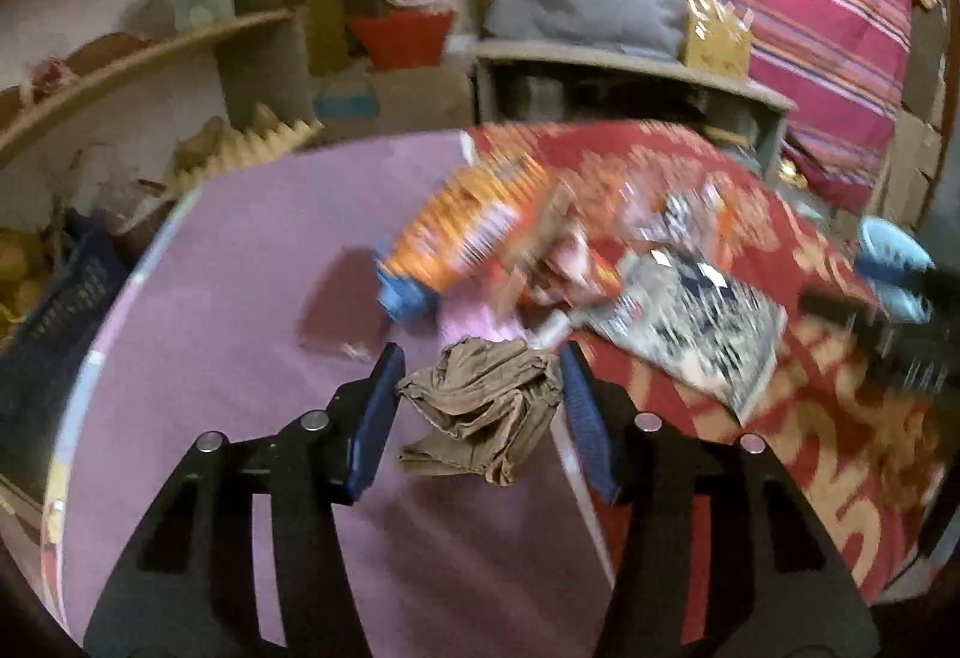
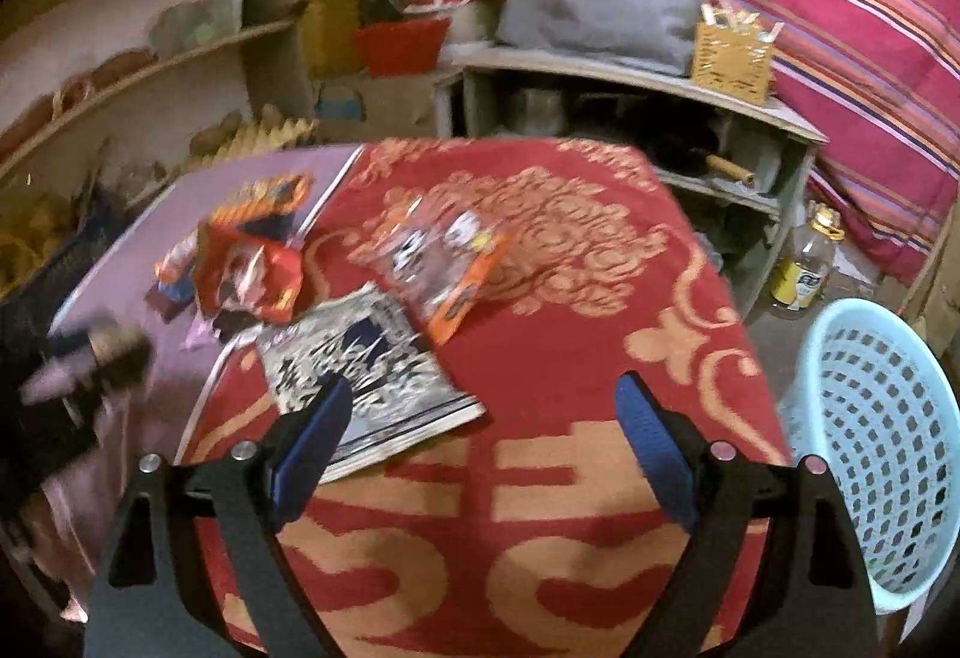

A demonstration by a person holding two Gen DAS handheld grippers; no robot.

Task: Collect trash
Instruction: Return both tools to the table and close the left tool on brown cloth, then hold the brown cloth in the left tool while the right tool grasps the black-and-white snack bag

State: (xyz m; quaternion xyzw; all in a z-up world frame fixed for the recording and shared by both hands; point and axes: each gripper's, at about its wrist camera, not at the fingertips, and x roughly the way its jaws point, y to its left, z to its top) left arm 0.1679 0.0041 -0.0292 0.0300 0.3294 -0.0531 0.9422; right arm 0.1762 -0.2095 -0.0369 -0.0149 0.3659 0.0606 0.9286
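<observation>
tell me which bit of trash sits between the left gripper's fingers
The crumpled brown paper, sitting between the left gripper fingers. The orange wrapper and the black-and-white packet lie farther off.

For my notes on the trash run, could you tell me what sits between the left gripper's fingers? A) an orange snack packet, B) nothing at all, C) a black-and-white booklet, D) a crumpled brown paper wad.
D: in the left wrist view the crumpled brown paper wad fills the gap of the left gripper, its blue pads at either side of it.
</observation>
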